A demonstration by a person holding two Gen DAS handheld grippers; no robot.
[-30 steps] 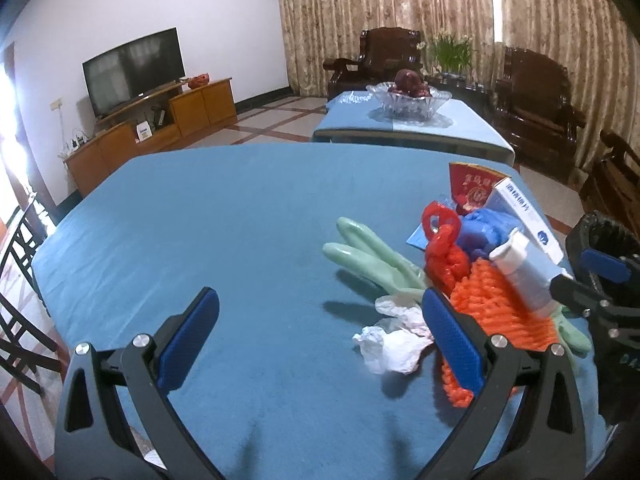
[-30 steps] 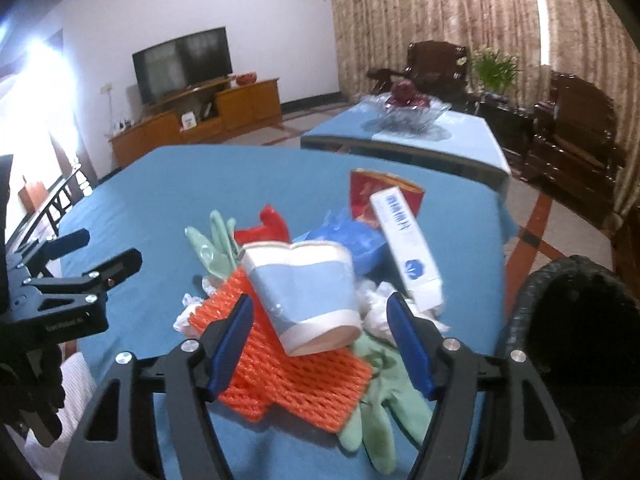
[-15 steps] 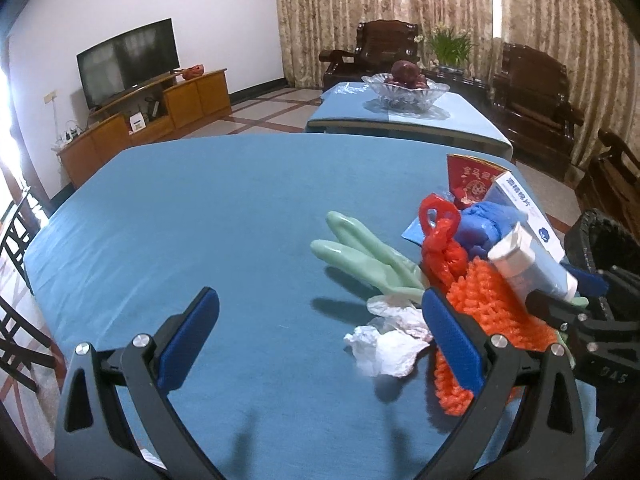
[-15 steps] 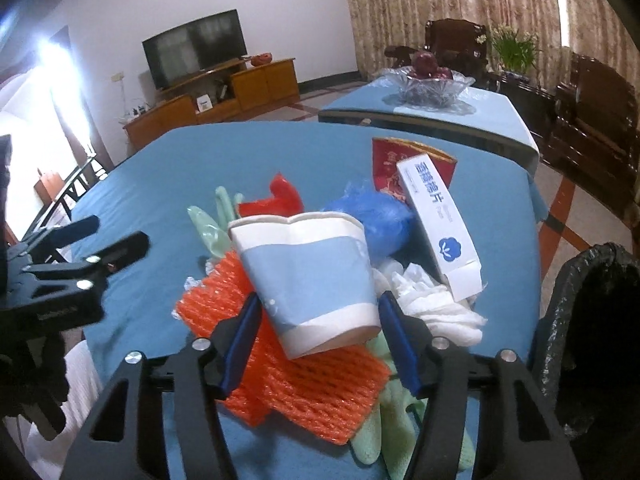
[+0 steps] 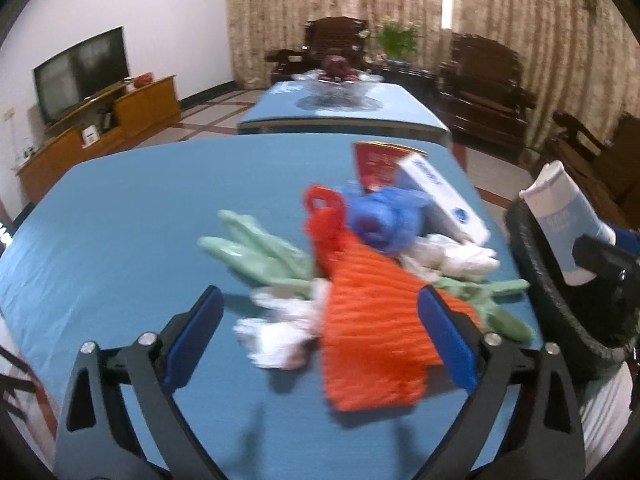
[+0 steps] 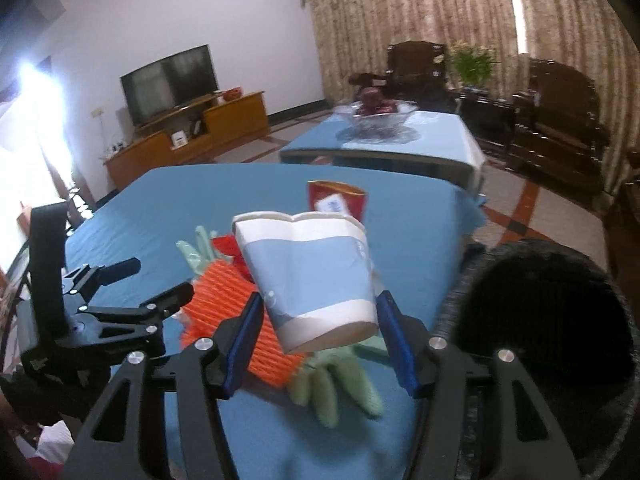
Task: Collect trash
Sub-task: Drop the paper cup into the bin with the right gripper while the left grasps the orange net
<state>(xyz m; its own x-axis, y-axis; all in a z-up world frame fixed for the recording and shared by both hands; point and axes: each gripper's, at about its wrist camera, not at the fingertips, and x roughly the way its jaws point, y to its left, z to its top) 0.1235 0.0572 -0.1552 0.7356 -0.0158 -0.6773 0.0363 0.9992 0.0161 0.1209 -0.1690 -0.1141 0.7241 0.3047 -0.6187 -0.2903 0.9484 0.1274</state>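
Right gripper (image 6: pixel 318 334) clamps paper cup (image 6: pixel 308 276) beside black bin (image 6: pixel 548 344) lower right for dumping; left gripper (image 5: pixel 320 338), jaws apart and just closing slightly, frames orange net (image 5: pixel 368 332).

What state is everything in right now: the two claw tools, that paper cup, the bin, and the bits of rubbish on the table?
Right gripper: shut on the paper cup.
Paper cup: squashed, tilted, lifted off the table.
Left gripper: open, holding nothing.
Black bin: open-topped, dark inside.
Orange net: lying flat.
Green gloves: limp on the cloth.
White tissue: crumpled.
Blue bag: bunched up.
White box: lying on the pile.
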